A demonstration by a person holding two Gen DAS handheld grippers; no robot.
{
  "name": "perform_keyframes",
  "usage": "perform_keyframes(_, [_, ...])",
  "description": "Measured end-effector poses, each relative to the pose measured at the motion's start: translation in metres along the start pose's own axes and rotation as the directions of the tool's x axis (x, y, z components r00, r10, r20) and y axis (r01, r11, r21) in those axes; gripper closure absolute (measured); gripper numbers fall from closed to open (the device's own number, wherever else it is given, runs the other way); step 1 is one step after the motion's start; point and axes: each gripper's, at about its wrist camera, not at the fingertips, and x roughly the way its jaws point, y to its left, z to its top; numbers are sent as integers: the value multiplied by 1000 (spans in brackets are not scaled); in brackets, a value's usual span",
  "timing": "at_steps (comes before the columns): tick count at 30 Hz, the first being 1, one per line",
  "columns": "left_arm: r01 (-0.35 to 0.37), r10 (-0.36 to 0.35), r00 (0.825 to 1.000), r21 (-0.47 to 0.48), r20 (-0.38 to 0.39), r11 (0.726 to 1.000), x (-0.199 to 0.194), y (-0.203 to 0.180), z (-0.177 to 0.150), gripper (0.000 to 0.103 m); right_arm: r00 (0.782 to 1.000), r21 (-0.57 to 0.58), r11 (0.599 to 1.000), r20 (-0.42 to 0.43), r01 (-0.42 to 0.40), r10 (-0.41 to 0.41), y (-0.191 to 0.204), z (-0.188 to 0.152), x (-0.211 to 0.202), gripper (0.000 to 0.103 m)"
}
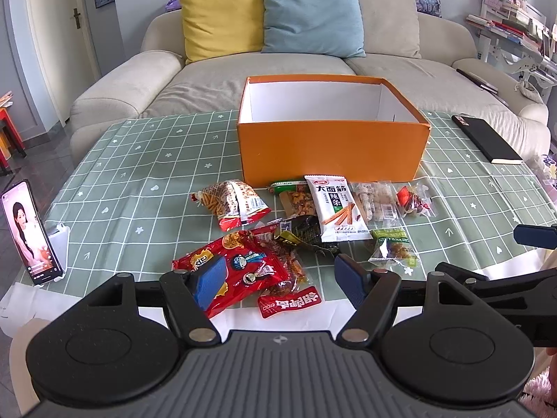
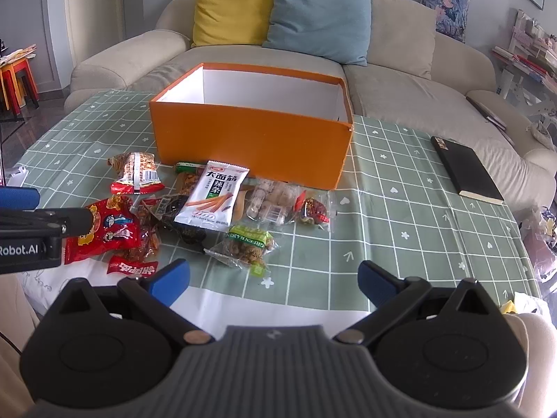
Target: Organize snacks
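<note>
An open orange box (image 1: 330, 149) (image 2: 250, 139) with a white inside stands on the green checked tablecloth. In front of it lies a heap of snack packets: a white packet (image 1: 339, 209) (image 2: 212, 196), a large red bag (image 1: 250, 261) (image 2: 111, 230), a green raisin packet (image 1: 393, 247) (image 2: 247, 245), a striped orange bag (image 1: 233, 202) and a small red packet (image 1: 289, 301). My left gripper (image 1: 280, 282) is open, low over the near end of the red bag. My right gripper (image 2: 274, 281) is open above bare cloth just short of the raisin packet.
A phone on a white stand (image 1: 29, 233) stands at the table's left edge. A black notebook (image 1: 487, 139) (image 2: 466, 170) lies at the right. Behind the table is a beige sofa (image 1: 216, 80) with cushions. The cloth right of the heap is bare.
</note>
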Motion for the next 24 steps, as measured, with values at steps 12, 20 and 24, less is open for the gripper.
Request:
perform_keyframes(12, [26,-27,999,-18,-24,999,10,7,-1,19,999,-1,1000,-35,-20,20,-1,0,5,4])
perform_keyframes(20, [103,-101,990,14,-102,995,32,24,-15,19,987,52,990,-89,-133,138,-7,-5,20,8])
perform_keyframes(24, [96,-114,983,-126,-142,987,48,48,-16,18,980,74,987,-133,-142,151,-9,-4,35,19])
